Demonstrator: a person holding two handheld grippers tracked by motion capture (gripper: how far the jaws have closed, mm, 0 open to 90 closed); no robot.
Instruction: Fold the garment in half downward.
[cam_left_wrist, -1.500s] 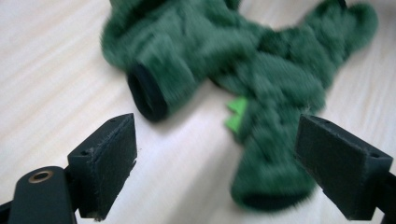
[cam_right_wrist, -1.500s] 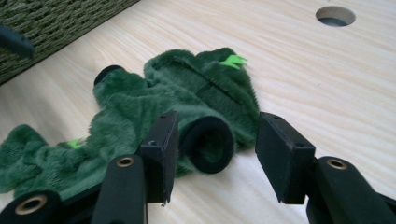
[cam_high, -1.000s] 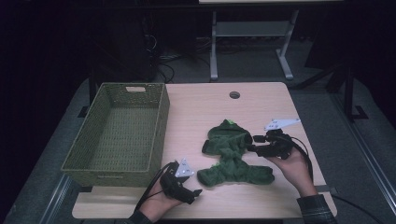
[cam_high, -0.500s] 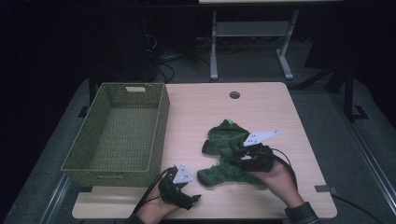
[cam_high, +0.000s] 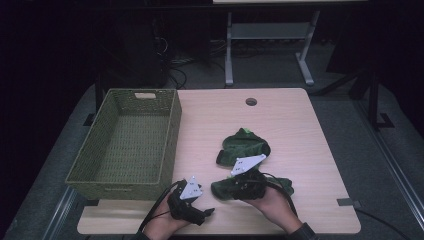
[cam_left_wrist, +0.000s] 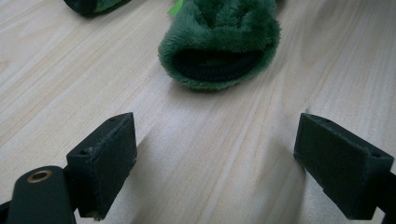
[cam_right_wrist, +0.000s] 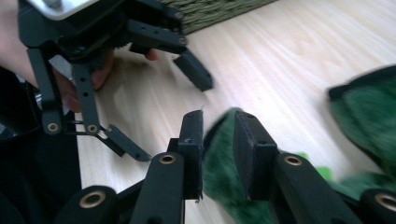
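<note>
Green plush slipper (cam_high: 229, 186) lying at table's (cam_high: 310, 150) near edge; our right gripper (cam_right_wrist: 218, 135) has just been closing, pinching its fuzzy rim. Left gripper (cam_left_wrist: 215, 154) gaping wide, empty. We are risking thin grip on pile slipping during lift toward basket (cam_high: 125, 145); second slipper (cam_high: 245, 145) lying just behind.

Basket (cam_high: 131, 141) occupies desk (cam_high: 300, 130) left side; its wall blocks passage leftward. Green plush (cam_high: 245, 147) lies mid-desk, just right of basket. Left gripper (cam_high: 200, 212) and right gripper (cam_high: 227, 190) crowd front edge, near each other. Desk far half and right side bare: free passage there. Bare wood between left fingers (cam_left_wrist: 105, 163).
</note>
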